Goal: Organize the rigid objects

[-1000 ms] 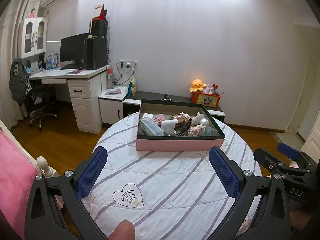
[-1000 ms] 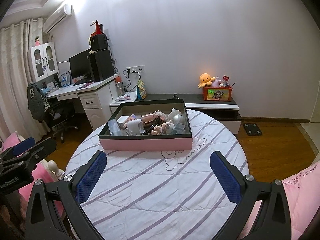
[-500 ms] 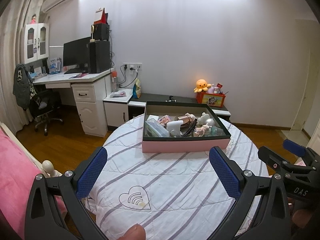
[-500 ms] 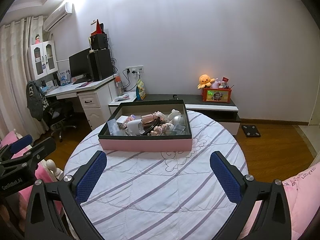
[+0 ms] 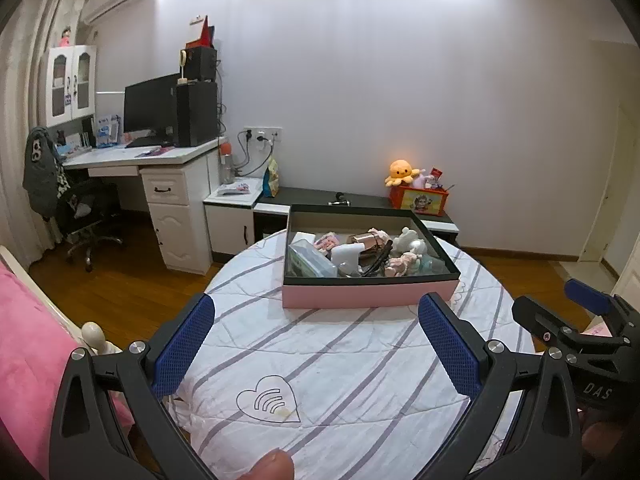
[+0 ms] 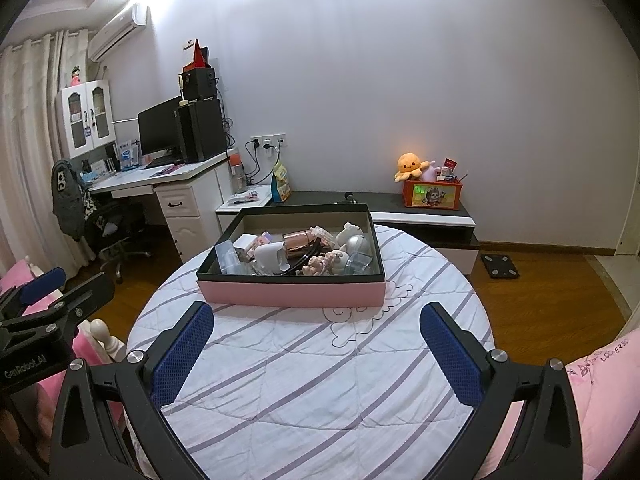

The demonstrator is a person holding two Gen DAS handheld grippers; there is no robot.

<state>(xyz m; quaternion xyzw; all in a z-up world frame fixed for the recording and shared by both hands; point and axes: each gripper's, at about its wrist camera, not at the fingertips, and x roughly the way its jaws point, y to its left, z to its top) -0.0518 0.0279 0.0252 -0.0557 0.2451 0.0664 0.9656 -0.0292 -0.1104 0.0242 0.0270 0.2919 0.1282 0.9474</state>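
Both hand-held grippers, left (image 5: 316, 334) and right (image 6: 316, 334), gape wide and empty above the worktop (image 6: 312, 380); the box (image 6: 292, 293) holds what seem toys.

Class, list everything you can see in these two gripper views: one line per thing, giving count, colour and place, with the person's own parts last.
Shallow cardboard box: one, pink sides, dark rim, far side of table.
Small jumbled items: count unclear; white, rose-gold, clear, pink; inside the box.
Round table with striped quilted cover: one, white and purple, foreground.
Plush octopus: one, orange, low cabinet by wall.
Toy bin: one, red-orange, beside the octopus.
Computer monitor: one, black, white desk at left.
Left gripper: one, black with blue pads, open, empty.
Right gripper: same, open, empty.
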